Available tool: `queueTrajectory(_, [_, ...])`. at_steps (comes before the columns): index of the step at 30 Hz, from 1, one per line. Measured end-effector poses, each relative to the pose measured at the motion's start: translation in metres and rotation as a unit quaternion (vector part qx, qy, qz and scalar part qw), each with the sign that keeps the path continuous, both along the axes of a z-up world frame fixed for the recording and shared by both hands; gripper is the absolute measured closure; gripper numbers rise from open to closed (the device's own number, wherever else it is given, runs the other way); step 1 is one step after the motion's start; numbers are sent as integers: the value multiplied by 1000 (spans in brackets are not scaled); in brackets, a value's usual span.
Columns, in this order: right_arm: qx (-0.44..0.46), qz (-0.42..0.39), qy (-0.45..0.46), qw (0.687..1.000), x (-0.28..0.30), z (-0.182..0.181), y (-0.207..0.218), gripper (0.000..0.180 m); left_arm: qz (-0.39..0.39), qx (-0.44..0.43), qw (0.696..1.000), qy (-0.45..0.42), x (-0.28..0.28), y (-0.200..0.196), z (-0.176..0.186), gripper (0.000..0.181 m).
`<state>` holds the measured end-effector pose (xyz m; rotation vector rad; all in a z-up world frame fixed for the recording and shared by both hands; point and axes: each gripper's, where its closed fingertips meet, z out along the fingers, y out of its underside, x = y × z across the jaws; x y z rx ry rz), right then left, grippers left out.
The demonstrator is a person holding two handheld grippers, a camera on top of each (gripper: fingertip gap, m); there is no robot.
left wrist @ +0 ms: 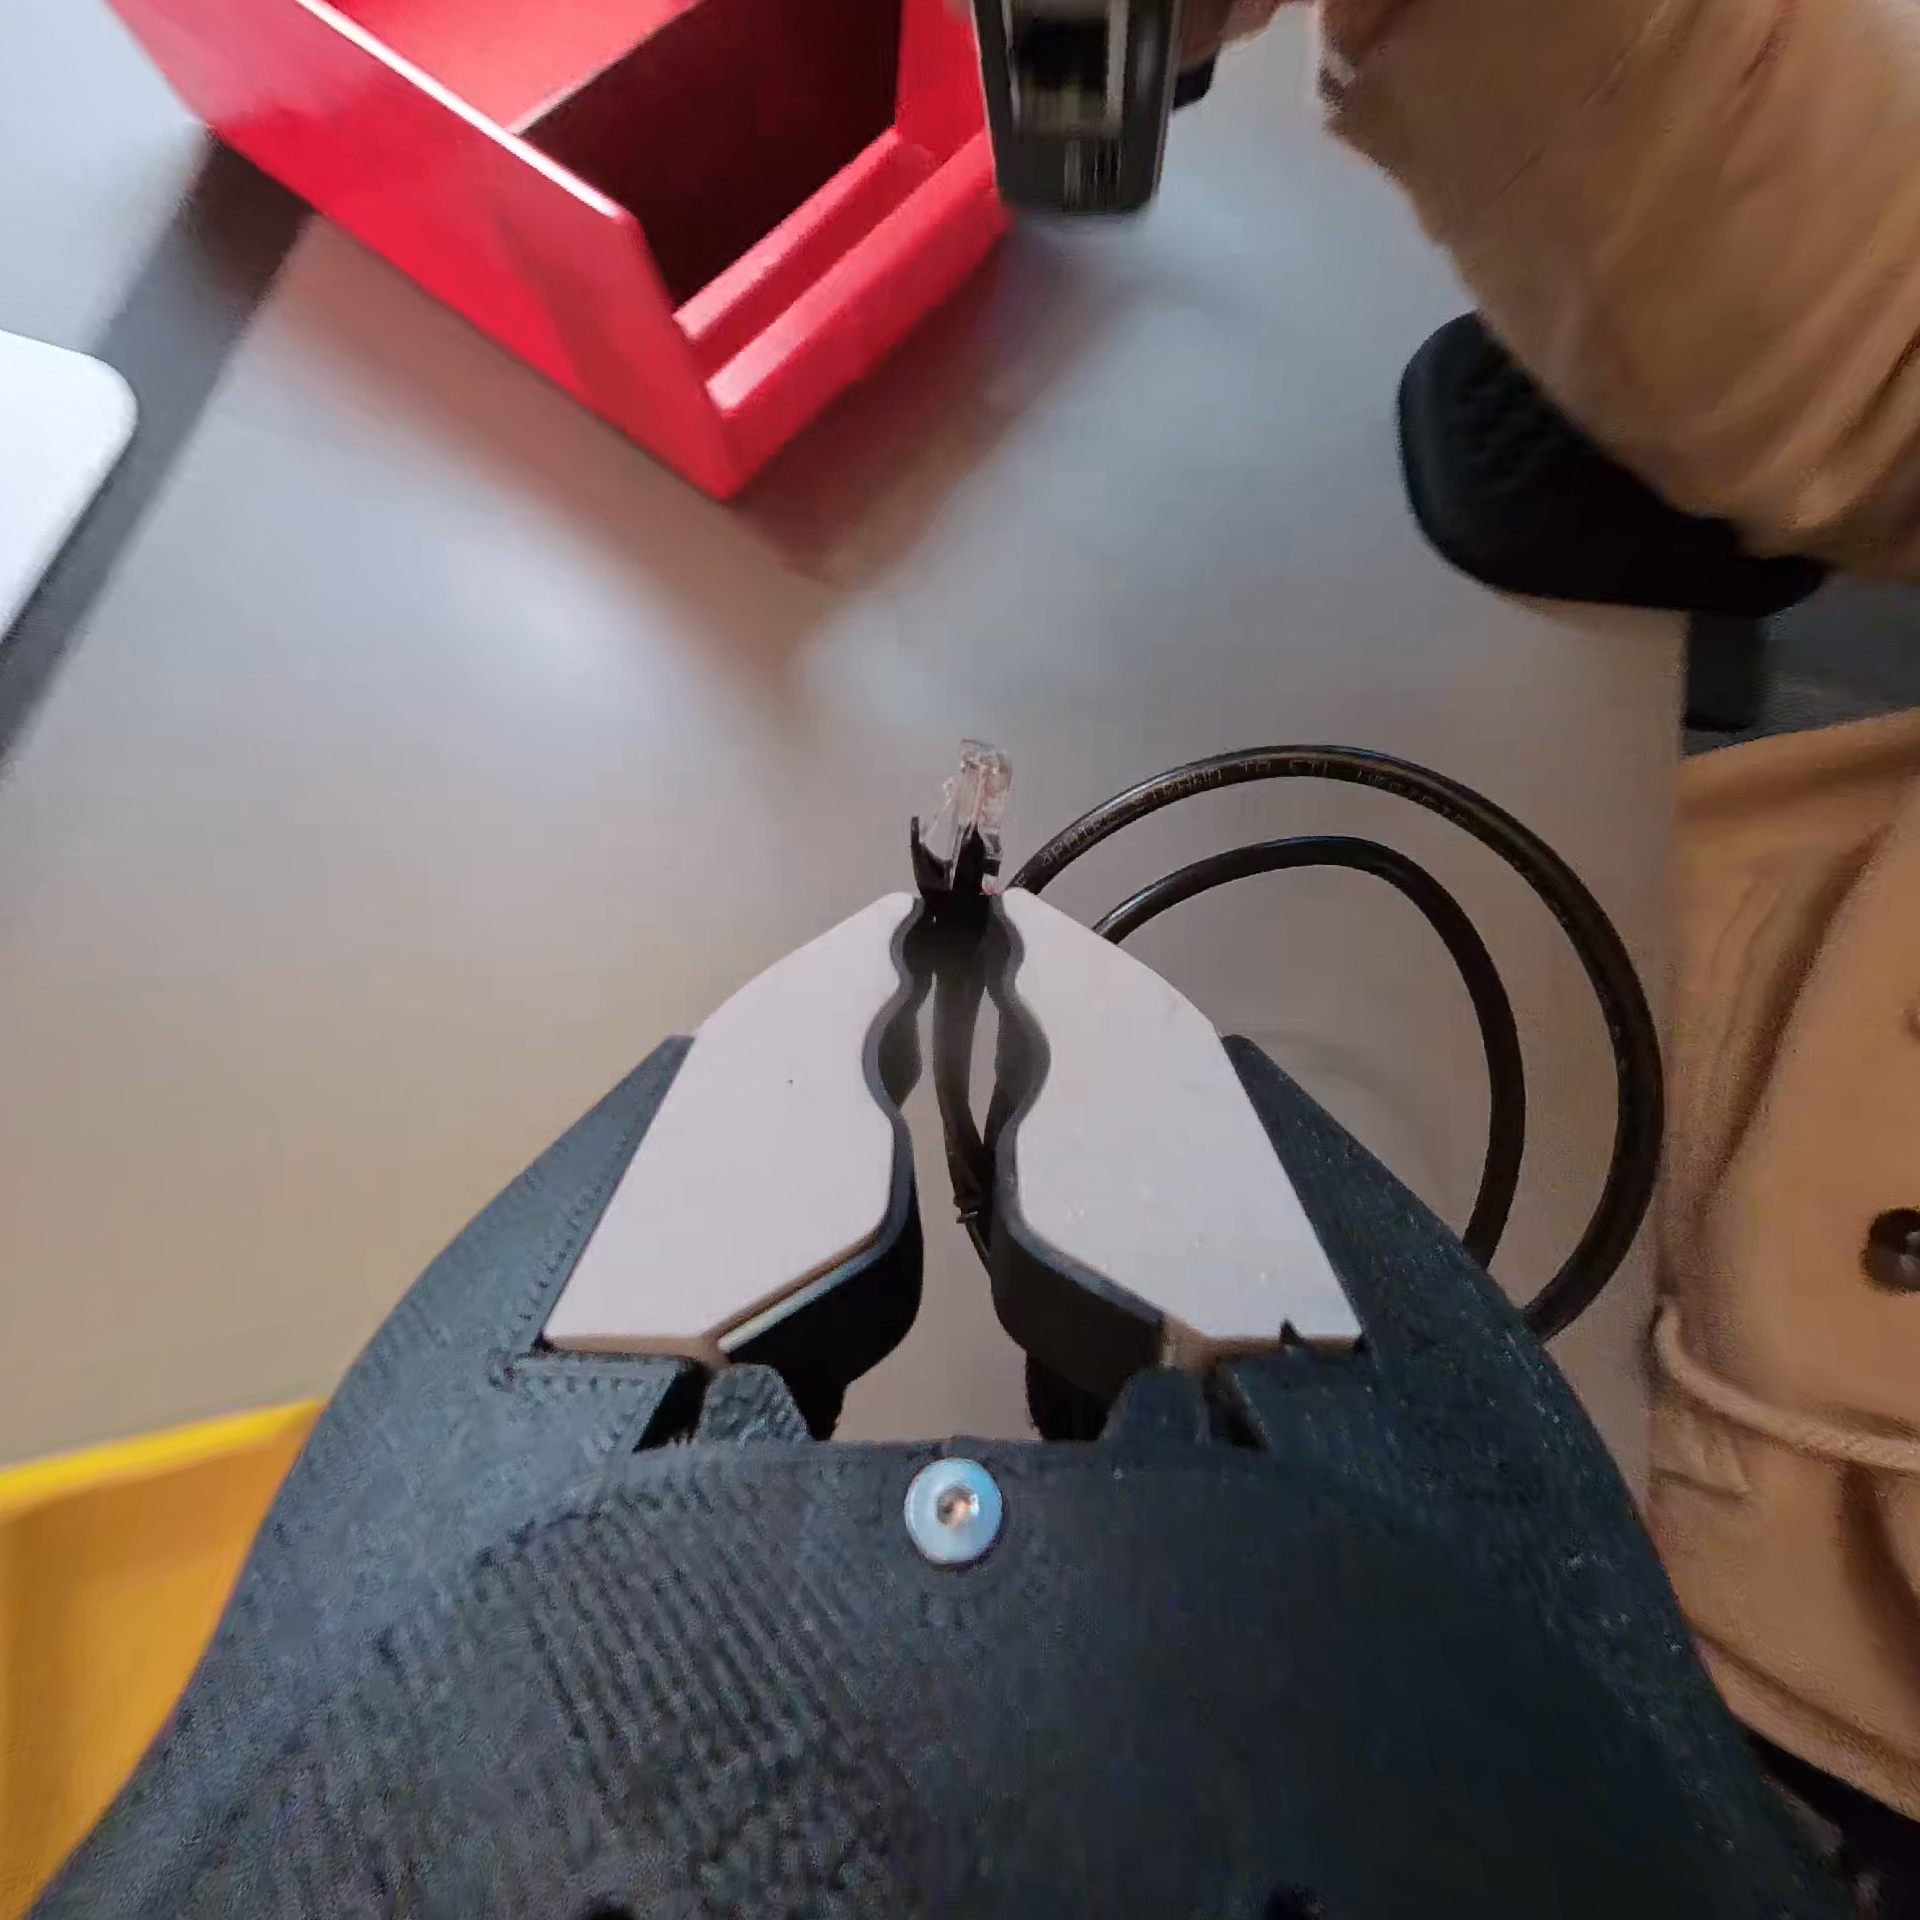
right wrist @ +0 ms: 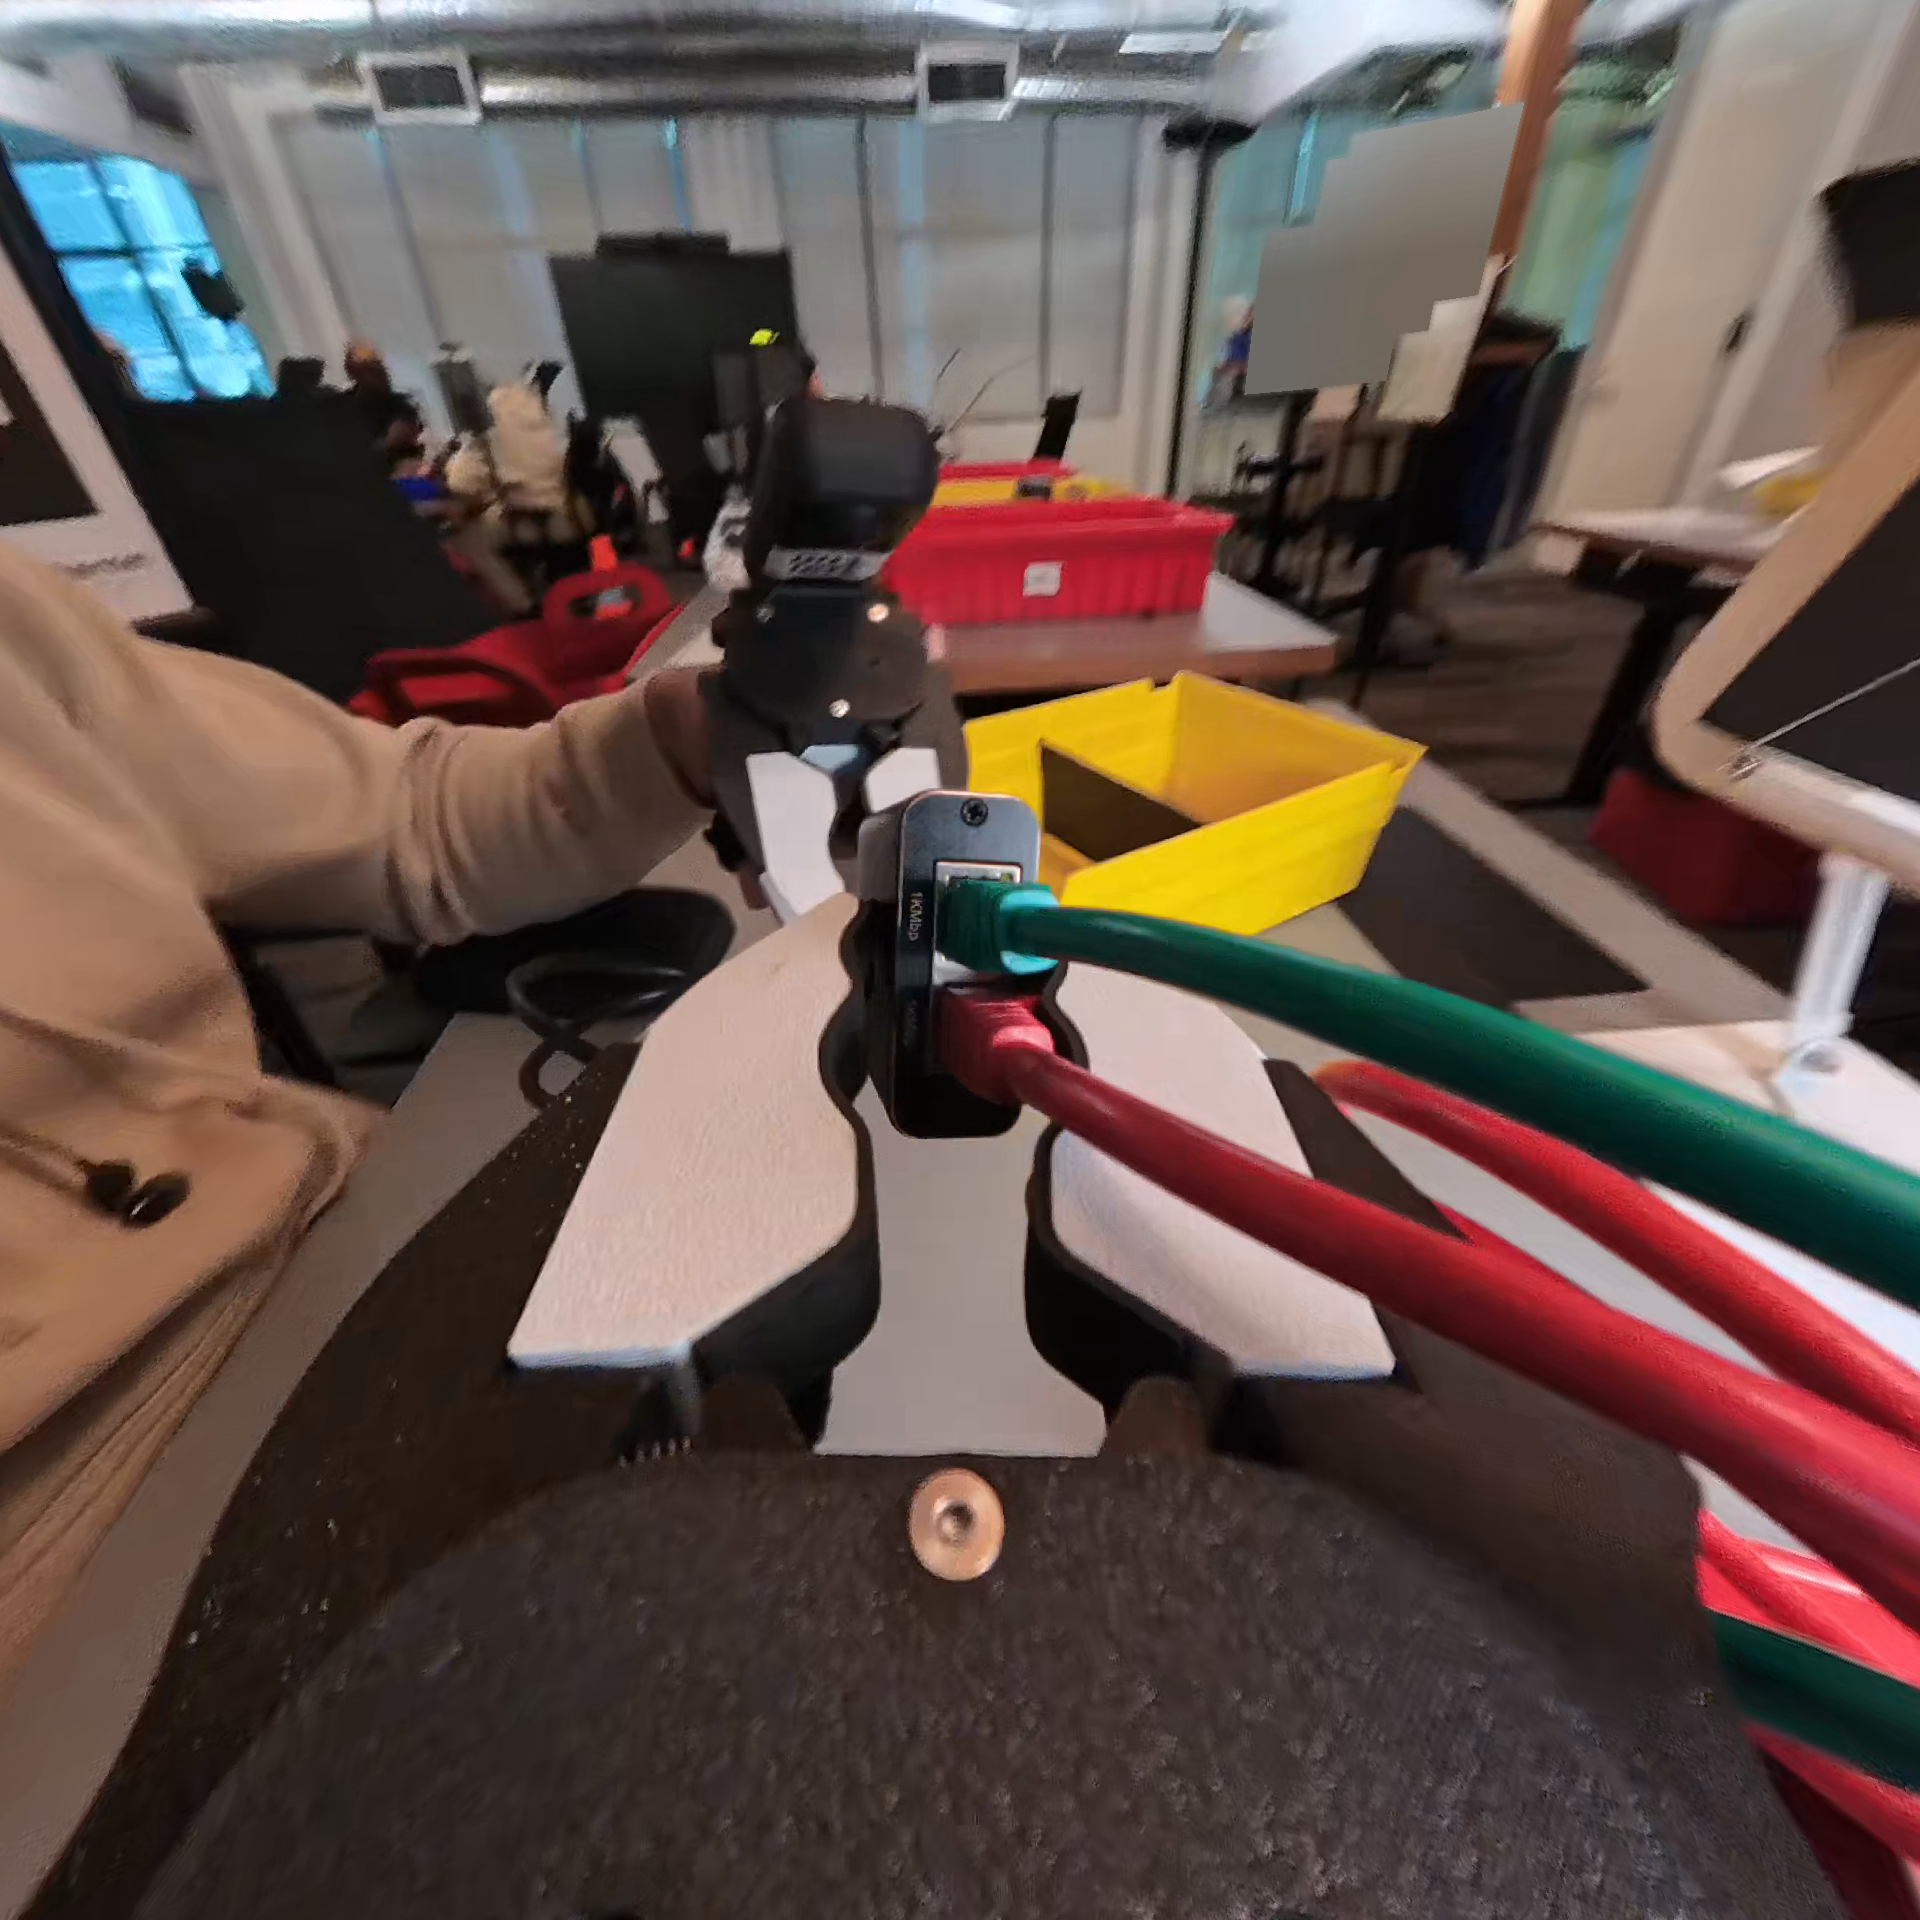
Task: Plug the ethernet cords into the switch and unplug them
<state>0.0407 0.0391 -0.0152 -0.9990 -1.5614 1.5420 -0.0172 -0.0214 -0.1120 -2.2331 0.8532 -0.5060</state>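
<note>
My left gripper [left wrist: 956, 904] is clenched on a thin black ethernet cord [left wrist: 1496, 914], pinching it just behind the clear plug [left wrist: 975, 795], which sticks out past the fingertips at the centre of the left wrist view. The rest of that cord loops away to the right of the frame, over the grey table [left wrist: 416, 779]. A red bin [left wrist: 582, 208] sits at the upper left, and a yellow bin [left wrist: 114, 1558] shows at the lower left edge.

My right gripper [right wrist: 951, 997] is clamped on the small black switch [right wrist: 909, 966], holding it upright at the centre of the right wrist view with its ports facing right. A green cord [right wrist: 1455, 1049] is plugged into the upper port and a red cord [right wrist: 1351, 1226] into the one below; both run off to the lower right. Just behind the switch I see the left gripper [right wrist: 831, 831] again, held from a tan sleeve [right wrist: 364, 810] coming in from the left. A yellow bin [right wrist: 1247, 821] sits right of centre.
</note>
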Motion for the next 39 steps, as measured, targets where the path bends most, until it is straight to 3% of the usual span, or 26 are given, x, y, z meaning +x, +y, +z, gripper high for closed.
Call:
queueTrajectory(1, [0,11,-12,1000,-2,-8,-2,152,-1,-8,1000,-18,6,3,-4,171])
queueTrajectory(8, [-16,50,-76,996,-13,-44,-8,153,2,-57,996,-70,24,10,-15,171])
queueTrajectory(16, [-23,81,-97,992,-15,-55,-20,153,-9,-81,990,-115,36,6,-11,171])
queueTrajectory(29, [-2,83,-136,987,-14,-65,-28,154,-12,-103,989,-104,33,2,-20,171])
queueTrajectory(33, [40,78,-170,982,-16,-77,-34,154,-15,-113,989,-96,36,2,-30,171])
queueTrajectory(39, [19,62,-150,987,-17,-62,-32,155,-18,-64,987,-148,33,11,-10,172])
